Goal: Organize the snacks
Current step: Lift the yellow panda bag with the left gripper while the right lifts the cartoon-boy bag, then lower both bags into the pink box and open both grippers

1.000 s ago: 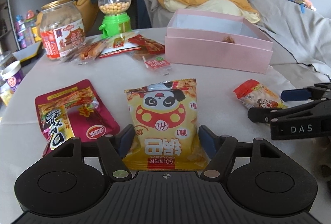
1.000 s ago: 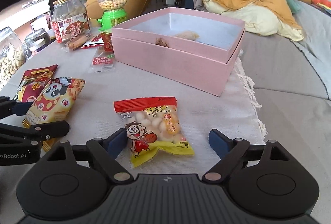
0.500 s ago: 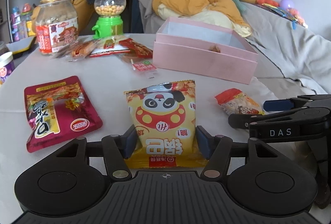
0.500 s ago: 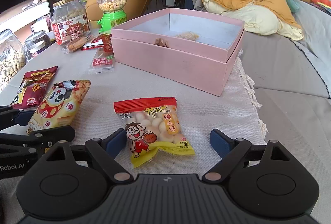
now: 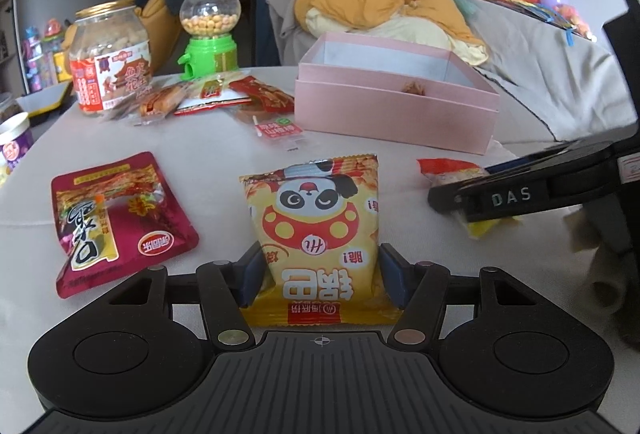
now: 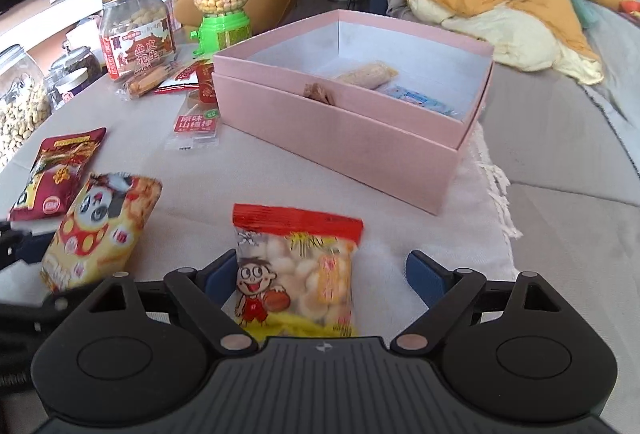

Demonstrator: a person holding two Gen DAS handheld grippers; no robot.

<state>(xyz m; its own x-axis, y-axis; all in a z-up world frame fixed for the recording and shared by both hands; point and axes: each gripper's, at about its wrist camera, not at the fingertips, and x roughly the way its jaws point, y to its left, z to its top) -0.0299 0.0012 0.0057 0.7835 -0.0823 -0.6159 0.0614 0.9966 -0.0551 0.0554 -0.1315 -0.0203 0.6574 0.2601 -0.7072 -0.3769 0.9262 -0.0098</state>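
Clearly, the risks come from soft, puffy bags. Our left gripper (image 5: 320,276) has its jaws clamped on the lower sides of the panda snack bag (image 5: 316,234), which stands tilted up in front of the pink box (image 5: 396,113); we judge that a harder squeeze could crush the contents, while slippery foil could let the bag slide out on the way to the box. Our right gripper (image 6: 316,280) has its jaws closing around the red-and-yellow puff bag (image 6: 296,274), also in front of the box; the left pad touches the bag, but the right pad is still apart from it, so the bag is not yet held. It sits off centre between the jaws, so we think it may be pushed sideways or pinched only at one edge. The two grippers work close together in front of the box, and they could knock each other. Now the count: one pink box on the counter (image 5: 200,153), with three small items inside that we can see; one dark red pouch (image 5: 116,218) to the left of the box front; one peanut jar (image 5: 108,61) and one green candy dispenser (image 5: 208,29) further left; between the jar and the box, a heap of perhaps four or five small packets (image 5: 216,97), which overlap too much to count surely.
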